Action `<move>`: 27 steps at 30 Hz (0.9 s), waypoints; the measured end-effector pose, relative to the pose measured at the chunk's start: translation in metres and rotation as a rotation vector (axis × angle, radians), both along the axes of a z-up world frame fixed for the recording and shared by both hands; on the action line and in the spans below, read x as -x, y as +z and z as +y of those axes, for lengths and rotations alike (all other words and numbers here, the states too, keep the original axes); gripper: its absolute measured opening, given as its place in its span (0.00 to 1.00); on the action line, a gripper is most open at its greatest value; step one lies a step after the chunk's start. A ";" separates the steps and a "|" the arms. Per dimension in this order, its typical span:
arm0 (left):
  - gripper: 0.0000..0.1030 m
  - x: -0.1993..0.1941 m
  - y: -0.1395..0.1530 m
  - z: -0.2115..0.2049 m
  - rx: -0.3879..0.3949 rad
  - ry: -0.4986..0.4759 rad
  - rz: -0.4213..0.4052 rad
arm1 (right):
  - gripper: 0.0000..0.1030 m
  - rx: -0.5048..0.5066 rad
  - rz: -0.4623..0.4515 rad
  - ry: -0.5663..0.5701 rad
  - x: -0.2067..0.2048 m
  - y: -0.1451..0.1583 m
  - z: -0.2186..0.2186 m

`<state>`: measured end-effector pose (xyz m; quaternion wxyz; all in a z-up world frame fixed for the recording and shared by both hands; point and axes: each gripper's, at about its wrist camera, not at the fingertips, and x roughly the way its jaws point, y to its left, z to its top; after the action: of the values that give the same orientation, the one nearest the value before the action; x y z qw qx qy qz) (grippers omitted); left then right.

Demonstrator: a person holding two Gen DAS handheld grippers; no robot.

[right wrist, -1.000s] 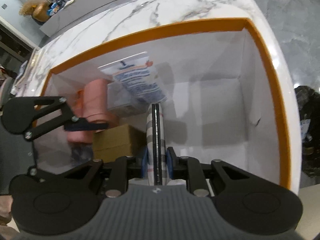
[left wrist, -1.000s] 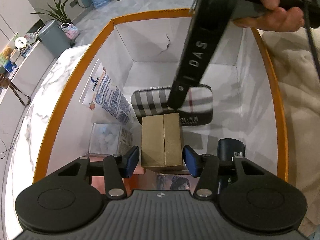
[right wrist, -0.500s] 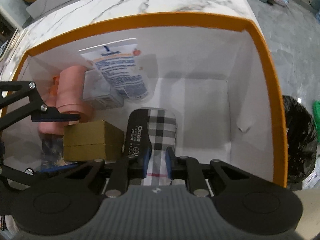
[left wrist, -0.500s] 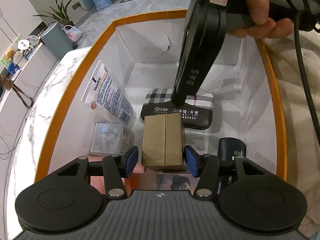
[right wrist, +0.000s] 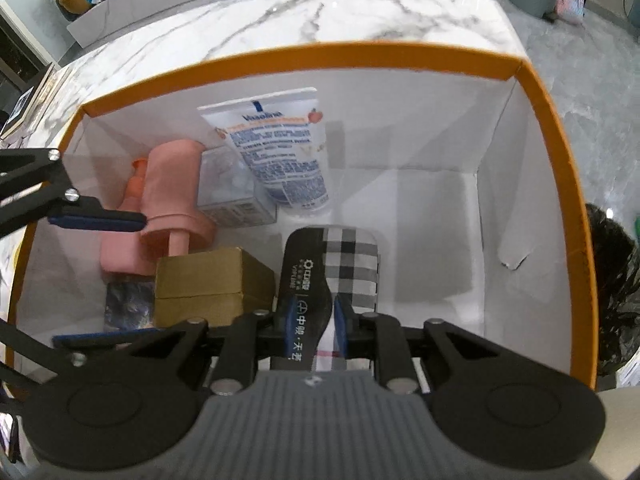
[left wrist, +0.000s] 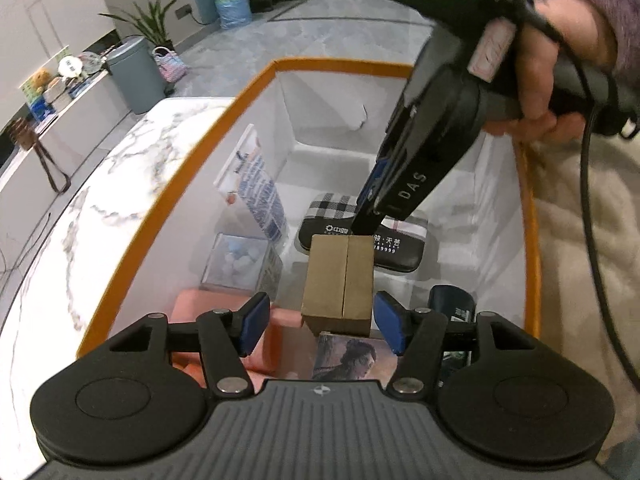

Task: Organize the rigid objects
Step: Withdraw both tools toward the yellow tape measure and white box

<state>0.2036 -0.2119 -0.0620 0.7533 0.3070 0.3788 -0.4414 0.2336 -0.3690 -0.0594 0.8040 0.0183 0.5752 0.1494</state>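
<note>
The step in hand, by my reading, is setting the plaid case (right wrist: 340,268) flat on the floor of the orange-rimmed box (right wrist: 560,184), just beside the brown carton (right wrist: 212,284). To do it well: keep the case level, confirm it rests fully on the box floor, then spread the fingers only enough to free it and withdraw straight upward, so the carton is not nudged.

The right gripper (right wrist: 312,334) reaches steeply down into the box, its blue pads clenched on the near end of the case. The right hand (left wrist: 560,68) grips the handle above the box rim, wrist bent downward.

The left gripper (left wrist: 318,322) hovers over the box with its fingers spread wide, one either side of the carton and apparently clear of it, holding nothing. A lotion tube (right wrist: 280,152) leans on the far wall
</note>
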 end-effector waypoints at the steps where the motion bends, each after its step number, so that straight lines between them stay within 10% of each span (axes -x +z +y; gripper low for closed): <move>1: 0.68 0.001 0.003 0.003 0.009 0.008 -0.002 | 0.21 0.007 -0.015 0.004 0.003 0.003 0.002; 27: 0.68 0.061 0.106 0.123 0.184 0.440 -0.146 | 0.48 -0.027 -0.328 0.191 0.092 0.108 0.102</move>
<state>0.1429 -0.0885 0.0441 0.8814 0.1783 0.3396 -0.2758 0.1421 -0.2671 0.0487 0.8689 -0.0502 0.4335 0.2338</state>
